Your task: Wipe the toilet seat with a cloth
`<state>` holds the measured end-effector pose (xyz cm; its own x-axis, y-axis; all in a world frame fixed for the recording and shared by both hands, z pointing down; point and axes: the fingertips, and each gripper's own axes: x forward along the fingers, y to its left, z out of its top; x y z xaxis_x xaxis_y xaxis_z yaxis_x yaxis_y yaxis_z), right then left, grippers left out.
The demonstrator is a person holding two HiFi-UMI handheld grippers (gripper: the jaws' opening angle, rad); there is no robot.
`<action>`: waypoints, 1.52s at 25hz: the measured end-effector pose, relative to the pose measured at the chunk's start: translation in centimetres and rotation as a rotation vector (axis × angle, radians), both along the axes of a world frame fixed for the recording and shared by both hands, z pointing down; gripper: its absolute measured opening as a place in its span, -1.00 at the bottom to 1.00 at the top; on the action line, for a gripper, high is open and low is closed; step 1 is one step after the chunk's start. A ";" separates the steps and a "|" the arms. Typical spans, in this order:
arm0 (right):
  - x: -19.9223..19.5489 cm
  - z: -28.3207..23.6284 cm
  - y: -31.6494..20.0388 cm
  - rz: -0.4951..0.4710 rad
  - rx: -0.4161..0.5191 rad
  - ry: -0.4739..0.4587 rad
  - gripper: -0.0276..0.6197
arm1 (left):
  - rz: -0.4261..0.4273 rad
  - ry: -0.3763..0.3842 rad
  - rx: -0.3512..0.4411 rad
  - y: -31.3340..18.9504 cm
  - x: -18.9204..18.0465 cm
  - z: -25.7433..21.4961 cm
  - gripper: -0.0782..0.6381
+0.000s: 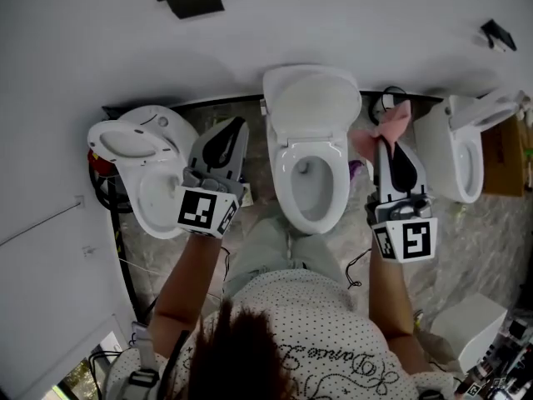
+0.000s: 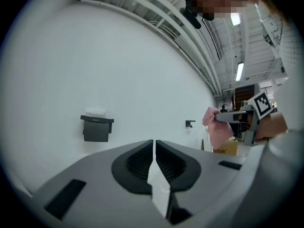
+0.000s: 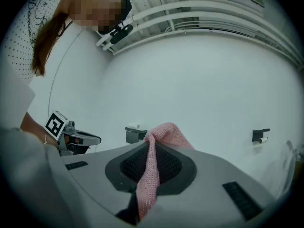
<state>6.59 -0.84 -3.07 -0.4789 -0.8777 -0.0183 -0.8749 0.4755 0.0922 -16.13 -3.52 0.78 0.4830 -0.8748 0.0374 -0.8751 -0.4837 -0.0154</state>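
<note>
**Inspector:** State of the left tongs [image 1: 233, 132]?

**Me:** Closed. My left gripper view shows the jaws together bar a hairline gap, with nothing between them. I hold them left of the middle toilet [image 1: 310, 215], pointing at the wall [image 2: 95, 70].

**Inspector:** And the right tongs [image 1: 387, 142]?

**Me:** Clamped on the pink cloth [image 3: 164, 132]. One strip runs down between the jaws. The rest bunches up past the tips and droops to one side.

**Inspector:** Where is the cloth in relation to the seat [image 1: 281, 173]?

**Me:** Apart from it. The cloth hangs in the air to the right of the middle toilet, beside the raised lid [image 1: 312, 102]. That puts it between the middle toilet and the right toilet [image 1: 462, 152]. The seat itself is down.

**Inspector:** Other items noted?

**Me:** A left toilet [image 1: 137, 161] stands beyond my left tongs. All three toilets back onto the same wall. A dark dispenser [image 2: 97, 127] is fixed to that wall, above the gap between the left toilet and the middle toilet. My two tongs are well apart, one on each side of the middle toilet.
</note>
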 end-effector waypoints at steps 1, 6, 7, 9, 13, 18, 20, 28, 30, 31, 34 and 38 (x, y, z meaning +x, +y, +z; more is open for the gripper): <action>-0.3 0.5 -0.2 0.003 -0.010 0.001 -0.79 | 0.002 0.001 -0.005 -0.3 -0.2 0.3 -0.73; -0.7 2.5 -1.0 -0.007 -0.051 0.000 -0.79 | -0.015 0.010 -0.036 -1.0 -0.6 1.7 -0.73; -0.6 2.8 -1.1 -0.012 -0.055 -0.003 -0.79 | -0.022 0.010 -0.041 -0.9 -0.5 2.0 -0.73; -0.3 3.6 -1.5 -0.027 -0.064 -0.012 -0.79 | -0.040 0.006 -0.051 -0.8 -0.2 2.6 -0.73; 0.2 5.5 -2.3 -0.078 -0.087 -0.022 -0.79 | -0.085 0.005 -0.072 -0.2 0.8 4.0 -0.73; 1.0 8.0 -3.3 -0.140 -0.106 -0.033 -0.79 | -0.145 0.010 -0.108 0.4 2.0 6.5 -0.73; 1.2 9.6 -3.6 -0.164 -0.119 -0.033 -0.79 | -0.167 0.013 -0.118 0.6 2.4 7.7 -0.73; 2.0 18.3 -5.3 -0.239 -0.183 0.005 -0.79 | -0.232 0.034 -0.164 0.2 4.0 14.5 -0.73; 2.2 20.9 -5.8 -0.255 -0.200 0.019 -0.79 | -0.246 0.044 -0.172 0.0 4.3 16.6 -0.73; 2.3 22.3 -5.8 -0.263 -0.212 0.025 -0.79 | -0.253 0.045 -0.176 0.0 4.4 17.7 -0.73; 2.3 26.6 -5.9 -0.287 -0.246 0.037 -0.79 | -0.280 0.048 -0.192 0.0 4.3 21.2 -0.72; 1.3 31.8 -7.0 -0.309 -0.275 0.028 -0.79 | -0.303 0.069 -0.216 -0.7 3.9 26.0 -0.72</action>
<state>7.85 -7.81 28.70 -0.7179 -0.6625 0.2140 -0.6858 0.7259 -0.0534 -12.28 -4.19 26.80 0.2112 -0.9538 0.2136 -0.9744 -0.1884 0.1223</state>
